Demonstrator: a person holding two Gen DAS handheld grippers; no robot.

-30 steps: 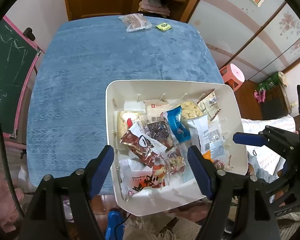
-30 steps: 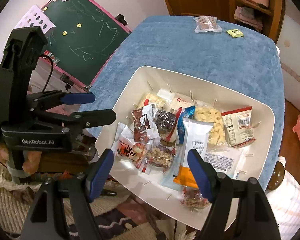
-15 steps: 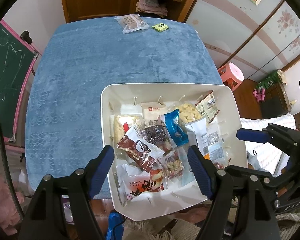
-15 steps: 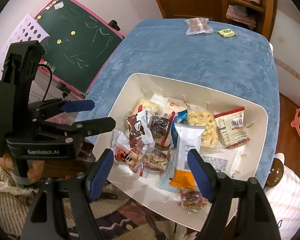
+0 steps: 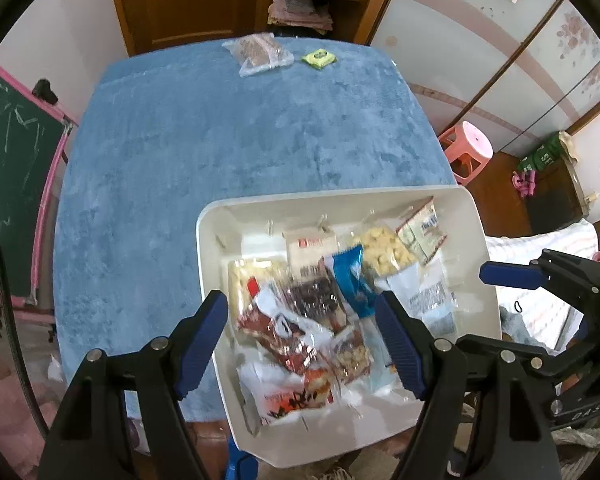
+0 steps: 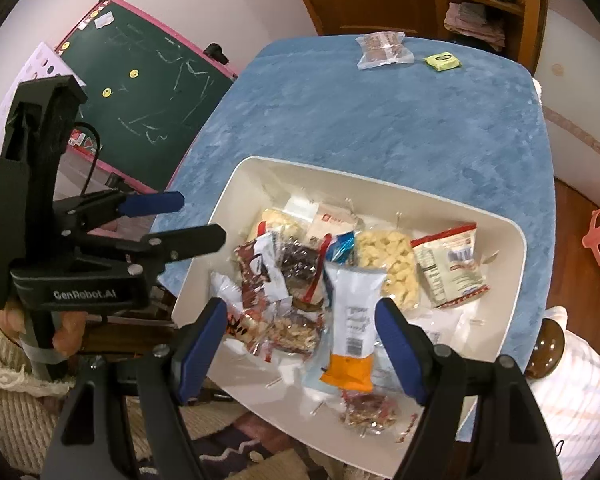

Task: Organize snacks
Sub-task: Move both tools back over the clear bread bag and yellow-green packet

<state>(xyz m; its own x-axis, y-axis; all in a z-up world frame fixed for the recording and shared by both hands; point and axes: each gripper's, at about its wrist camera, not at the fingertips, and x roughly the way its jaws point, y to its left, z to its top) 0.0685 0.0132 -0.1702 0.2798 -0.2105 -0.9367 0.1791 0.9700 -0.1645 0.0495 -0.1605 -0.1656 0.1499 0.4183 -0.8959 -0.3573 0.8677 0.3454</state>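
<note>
A white tray (image 5: 210, 264) full of several snack packets sits at the near edge of the blue table; it also shows in the right wrist view (image 6: 236, 184). A clear packet of brown snacks (image 5: 258, 51) and a small yellow-green packet (image 5: 318, 57) lie at the table's far edge, also seen from the right as the clear packet (image 6: 384, 49) and the green packet (image 6: 443, 60). My left gripper (image 5: 302, 340) is open and empty above the tray's near left part. My right gripper (image 6: 300, 344) is open and empty above a white and orange packet (image 6: 352, 332).
The blue table cloth (image 5: 220, 128) is bare between the tray and the far packets. A green chalkboard with a pink frame (image 6: 148, 80) stands left of the table. A pink stool (image 5: 470, 148) stands to the right. A wooden door and shelf are behind.
Both grippers have risen and pulled back a little, so the tray sits lower in each view. Both stay open and empty. The snacks have not moved.
</note>
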